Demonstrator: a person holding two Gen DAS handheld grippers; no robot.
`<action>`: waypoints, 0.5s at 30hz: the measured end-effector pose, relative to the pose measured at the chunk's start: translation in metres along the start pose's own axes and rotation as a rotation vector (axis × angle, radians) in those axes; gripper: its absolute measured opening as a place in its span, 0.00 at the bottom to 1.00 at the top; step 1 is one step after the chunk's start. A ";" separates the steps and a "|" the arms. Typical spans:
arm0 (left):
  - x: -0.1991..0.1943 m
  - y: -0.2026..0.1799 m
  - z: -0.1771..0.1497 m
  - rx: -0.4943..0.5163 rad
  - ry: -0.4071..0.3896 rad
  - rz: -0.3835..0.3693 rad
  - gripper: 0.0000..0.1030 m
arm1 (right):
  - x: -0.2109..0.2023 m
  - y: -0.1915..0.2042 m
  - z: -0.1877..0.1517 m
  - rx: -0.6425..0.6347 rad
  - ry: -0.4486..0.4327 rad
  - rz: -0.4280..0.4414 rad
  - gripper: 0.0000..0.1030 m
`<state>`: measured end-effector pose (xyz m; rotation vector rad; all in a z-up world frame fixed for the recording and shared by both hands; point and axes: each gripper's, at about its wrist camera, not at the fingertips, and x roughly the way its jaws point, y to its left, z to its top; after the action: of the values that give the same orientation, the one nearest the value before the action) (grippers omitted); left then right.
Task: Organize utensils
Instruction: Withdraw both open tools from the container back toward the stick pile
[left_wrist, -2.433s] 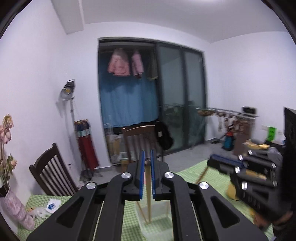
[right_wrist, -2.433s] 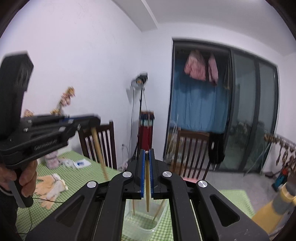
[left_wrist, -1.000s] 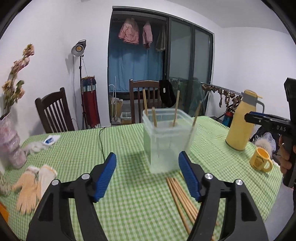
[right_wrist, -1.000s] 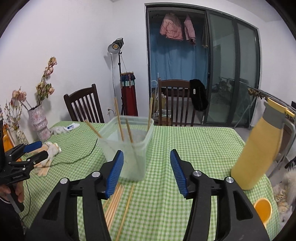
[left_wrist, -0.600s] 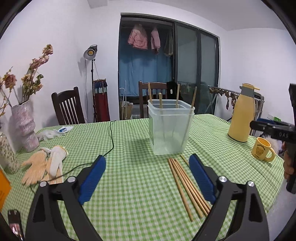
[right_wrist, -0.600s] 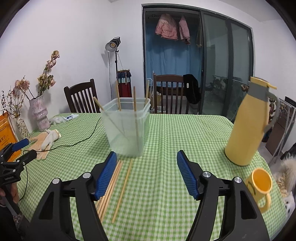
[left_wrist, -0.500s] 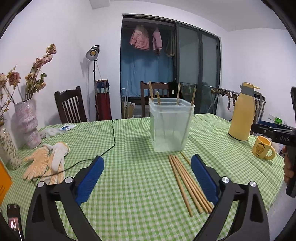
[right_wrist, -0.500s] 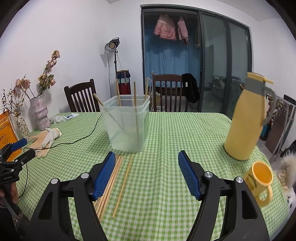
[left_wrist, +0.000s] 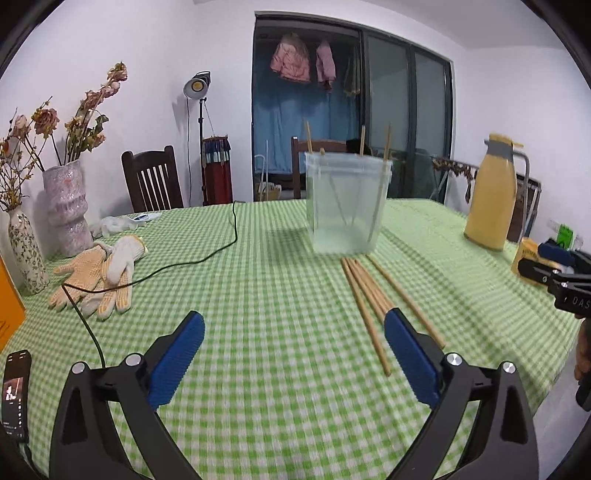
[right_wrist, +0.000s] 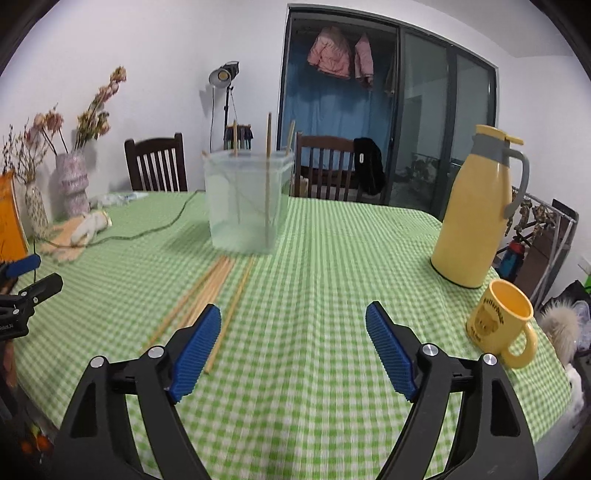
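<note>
Ahead of both tools, loose chopsticks (left_wrist: 365, 291) lie before a clear container (left_wrist: 347, 206), apparently holding four more. Left gripper (left_wrist: 293, 349) stands wide, empty; right gripper (right_wrist: 293, 341) is opening, nothing between.

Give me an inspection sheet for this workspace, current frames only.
Surface: table under a green checked cloth.
Job's things: clear tub holding four upright chopsticks; loose chopsticks lying on the cloth in front of it.
Clutter: gloves, two vases, flask, mug, phone.
Grippers: left tongs wide apart, empty; right tongs opening, nothing between them.
Cables: dark cable running across the cloth past the gloves.
Surroundings: chairs, lamp stand, glass doors, hanging clothes.
</note>
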<state>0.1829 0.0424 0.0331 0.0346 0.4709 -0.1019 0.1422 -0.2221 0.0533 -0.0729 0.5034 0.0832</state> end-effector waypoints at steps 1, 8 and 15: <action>0.000 -0.002 -0.004 0.009 0.001 0.006 0.92 | 0.000 0.000 -0.003 0.000 0.003 -0.003 0.75; -0.007 -0.009 -0.022 -0.022 -0.017 -0.008 0.92 | -0.007 -0.002 -0.019 0.034 -0.007 0.003 0.78; -0.009 -0.015 -0.041 -0.032 -0.018 0.004 0.92 | -0.004 0.004 -0.046 0.030 0.031 -0.004 0.78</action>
<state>0.1545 0.0310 0.0004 0.0035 0.4547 -0.0911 0.1167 -0.2226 0.0144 -0.0462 0.5355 0.0707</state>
